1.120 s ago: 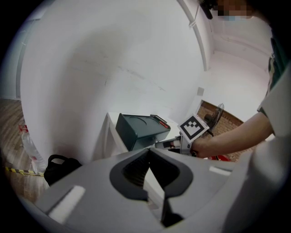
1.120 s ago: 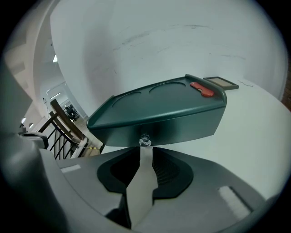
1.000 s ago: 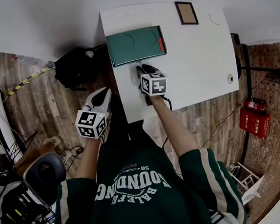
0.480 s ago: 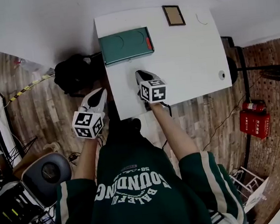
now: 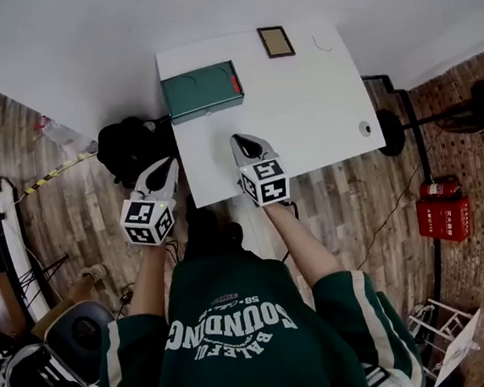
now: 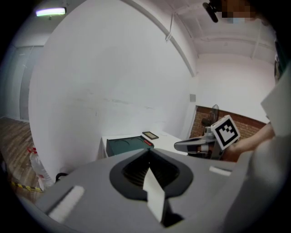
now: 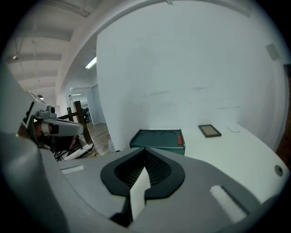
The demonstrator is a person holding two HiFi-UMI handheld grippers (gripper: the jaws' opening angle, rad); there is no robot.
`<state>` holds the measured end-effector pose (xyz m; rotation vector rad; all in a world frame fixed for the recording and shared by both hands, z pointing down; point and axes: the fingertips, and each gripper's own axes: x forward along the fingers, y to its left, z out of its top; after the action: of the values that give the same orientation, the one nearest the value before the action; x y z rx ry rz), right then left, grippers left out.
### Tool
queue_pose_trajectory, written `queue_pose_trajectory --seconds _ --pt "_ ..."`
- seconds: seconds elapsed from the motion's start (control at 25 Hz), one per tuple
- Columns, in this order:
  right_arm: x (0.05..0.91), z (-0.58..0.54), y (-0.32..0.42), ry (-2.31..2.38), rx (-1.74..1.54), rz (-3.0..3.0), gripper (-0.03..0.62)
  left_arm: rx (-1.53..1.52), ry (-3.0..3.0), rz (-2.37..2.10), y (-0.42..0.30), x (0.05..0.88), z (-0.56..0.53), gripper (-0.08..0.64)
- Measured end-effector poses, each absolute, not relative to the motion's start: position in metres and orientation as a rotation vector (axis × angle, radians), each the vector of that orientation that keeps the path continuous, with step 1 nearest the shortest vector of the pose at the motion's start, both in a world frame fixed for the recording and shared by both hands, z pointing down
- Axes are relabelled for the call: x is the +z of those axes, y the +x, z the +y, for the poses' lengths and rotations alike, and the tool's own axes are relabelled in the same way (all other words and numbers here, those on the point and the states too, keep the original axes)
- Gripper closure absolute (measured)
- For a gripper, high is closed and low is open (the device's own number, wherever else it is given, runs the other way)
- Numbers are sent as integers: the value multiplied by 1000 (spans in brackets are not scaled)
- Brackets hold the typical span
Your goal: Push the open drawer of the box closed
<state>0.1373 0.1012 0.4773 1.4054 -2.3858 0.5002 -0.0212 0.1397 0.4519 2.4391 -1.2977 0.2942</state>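
A: Head view first. Where's the box?
B: Green box (image 5: 202, 91) sits at the far left corner of the white tabletop (image 5: 302, 114), close to its left edge. No drawer sticks out that I can see, but it's too small to say it's flush. Both grippers are well apart from it, down by the near edge. The right gripper (image 5: 242, 143) is over the tabletop. The left gripper (image 5: 166, 166) is off the side, above the floor.
A: Left gripper view?
B: Jaws clenched, nothing in them. Box (image 6: 127, 146) is far ahead, with a small frame (image 6: 150, 135) behind it.
A: Right gripper view?
B: Jaws have just been closing and are pressed together now, empty. Box (image 7: 157, 138) is straight ahead, with a red tab (image 7: 180, 138) on its right end. Its front looks even from here.
A: Risks?
B: My guess: if the drawer is a crack open, nothing is touching it, so the task ends unfinished. A second push with closed tips could shove the whole box instead. Nothing braces it and it's near the corner, so it could skew or go over the edge. An off-centre poke could jam the drawer crooked. And the left gripper, coming in from the side, could clip the tabletop rim.
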Motion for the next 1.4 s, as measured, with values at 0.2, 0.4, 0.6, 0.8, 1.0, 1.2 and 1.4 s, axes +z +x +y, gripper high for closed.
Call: queue_pose_trajectory --seconds 0.2,0.4,0.6,0.8,1.0,1.2,1.4 --pt "432 120 144 1431 400 -2473 591 283 2487 -1348 -19 425 143 508" --pt "386 132 156 1476 312 -2546 591 247 2515 -1392 -18 400 147 508" --pt "375 136 165 1513 312 -2545 591 225 2524 -1413 -17 388 152 508" --pt "380 142 169 1504 329 -2546 591 212 2519 -1402 -10 388 155 508" --pt "384 142 166 1496 341 -2543 591 208 2506 -1402 -11 392 155 508" --pt "388 140 166 1480 342 -2536 591 218 2501 -1393 -6 396 151 508" --pt "391 135 163 1473 350 -2533 591 227 2500 -1377 -4 400 147 508"
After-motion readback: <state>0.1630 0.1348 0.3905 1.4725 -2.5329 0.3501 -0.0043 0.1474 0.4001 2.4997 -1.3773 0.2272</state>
